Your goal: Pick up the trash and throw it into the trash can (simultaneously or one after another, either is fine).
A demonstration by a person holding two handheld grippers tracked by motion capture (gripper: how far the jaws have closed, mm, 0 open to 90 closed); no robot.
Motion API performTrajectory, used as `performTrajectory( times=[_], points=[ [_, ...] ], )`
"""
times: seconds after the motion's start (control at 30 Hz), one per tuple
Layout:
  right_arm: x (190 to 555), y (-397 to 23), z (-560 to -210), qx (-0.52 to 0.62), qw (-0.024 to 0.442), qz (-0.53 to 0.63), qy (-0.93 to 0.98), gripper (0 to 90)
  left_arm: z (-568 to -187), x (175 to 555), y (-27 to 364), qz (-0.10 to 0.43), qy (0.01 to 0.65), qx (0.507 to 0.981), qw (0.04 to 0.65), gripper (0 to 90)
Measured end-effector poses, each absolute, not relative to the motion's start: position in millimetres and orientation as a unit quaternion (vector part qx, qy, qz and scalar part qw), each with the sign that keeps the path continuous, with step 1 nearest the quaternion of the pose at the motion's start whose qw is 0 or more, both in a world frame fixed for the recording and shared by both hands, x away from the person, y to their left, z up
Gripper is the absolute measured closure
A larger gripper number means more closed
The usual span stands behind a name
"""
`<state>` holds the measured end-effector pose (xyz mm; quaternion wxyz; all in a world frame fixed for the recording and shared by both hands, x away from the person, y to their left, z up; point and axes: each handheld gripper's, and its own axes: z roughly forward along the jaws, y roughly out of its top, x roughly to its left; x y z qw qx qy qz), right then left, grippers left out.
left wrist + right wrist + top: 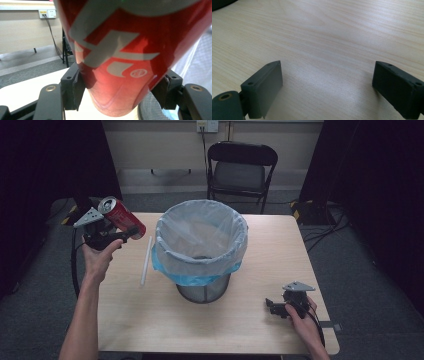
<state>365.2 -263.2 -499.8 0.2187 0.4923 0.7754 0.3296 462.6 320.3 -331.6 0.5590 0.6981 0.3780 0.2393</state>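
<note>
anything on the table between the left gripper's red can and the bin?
Yes: a white straw lies on the wooden table between the red drink can and the bag-lined mesh bin, per the high view.

A red drink can (121, 216) with grey lettering is held tilted between the jaws of the left gripper (131, 231), its open top angled up and away, raised just beside the rim of a bag-lined mesh bin (201, 245).

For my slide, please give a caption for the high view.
Left gripper lifts a red metal can beside the plastic-lined mesh bin; open right gripper rests on table.
</note>
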Motion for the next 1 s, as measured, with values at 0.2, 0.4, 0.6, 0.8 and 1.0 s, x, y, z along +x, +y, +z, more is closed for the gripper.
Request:
performTrajectory(
  times=[0.2,0.4,0.6,0.8,1.0],
  points=[
    [365.3,-263.4,-499.9,0.492,0.219,0.33,0.776,8.6,-320.3,463.5,315.1,0.241,0.37,0.692,0.57,34.9],
    [365.3,-263.4,-499.9,0.491,0.219,0.33,0.776,8.6,-307.6,465.3,308.2,0.237,0.356,0.692,0.581,34.8],
    [365.3,-263.4,-499.8,0.491,0.219,0.33,0.776,8.6,-296.8,466.2,304.8,0.24,0.35,0.688,0.589,34.8],
    [365.3,-263.4,-499.9,0.492,0.219,0.33,0.776,8.6,-290.0,464.0,301.6,0.238,0.346,0.671,0.611,34.9],
    [365.3,-263.4,-499.9,0.492,0.219,0.33,0.776,8.6,-277.5,463.2,294.4,0.234,0.333,0.657,0.635,35.1]
  ],
)
